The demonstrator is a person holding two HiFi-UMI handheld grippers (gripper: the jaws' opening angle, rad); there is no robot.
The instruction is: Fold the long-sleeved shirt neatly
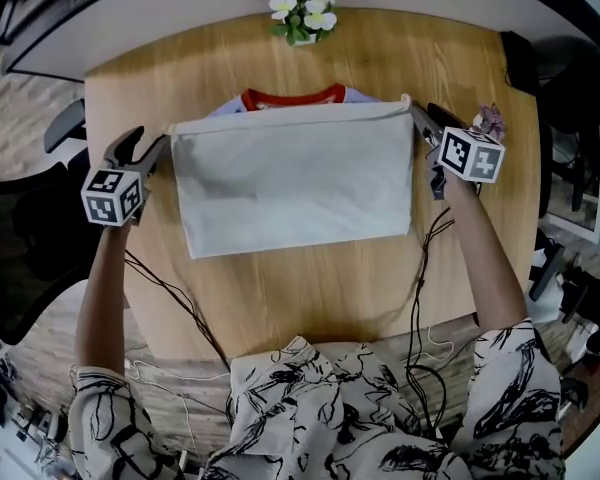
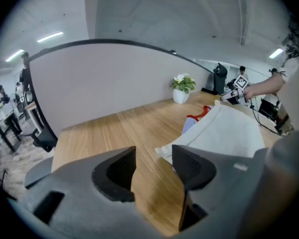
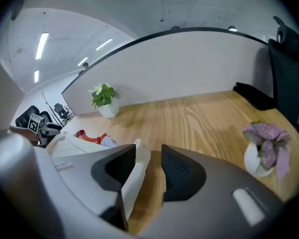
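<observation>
The shirt (image 1: 292, 183) lies folded in a rectangle on the table (image 1: 310, 298), its red collar at the far edge. Your left gripper (image 2: 153, 158) is spread and empty beside one far corner. Your right gripper (image 3: 149, 158) is spread round the other corner, likely so the fold can lie flat.

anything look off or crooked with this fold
Mostly tidy. The shirt sits a little askew on the table, its red collar pokes out past the top fold, and one corner stands between the right gripper's open jaws.
</observation>
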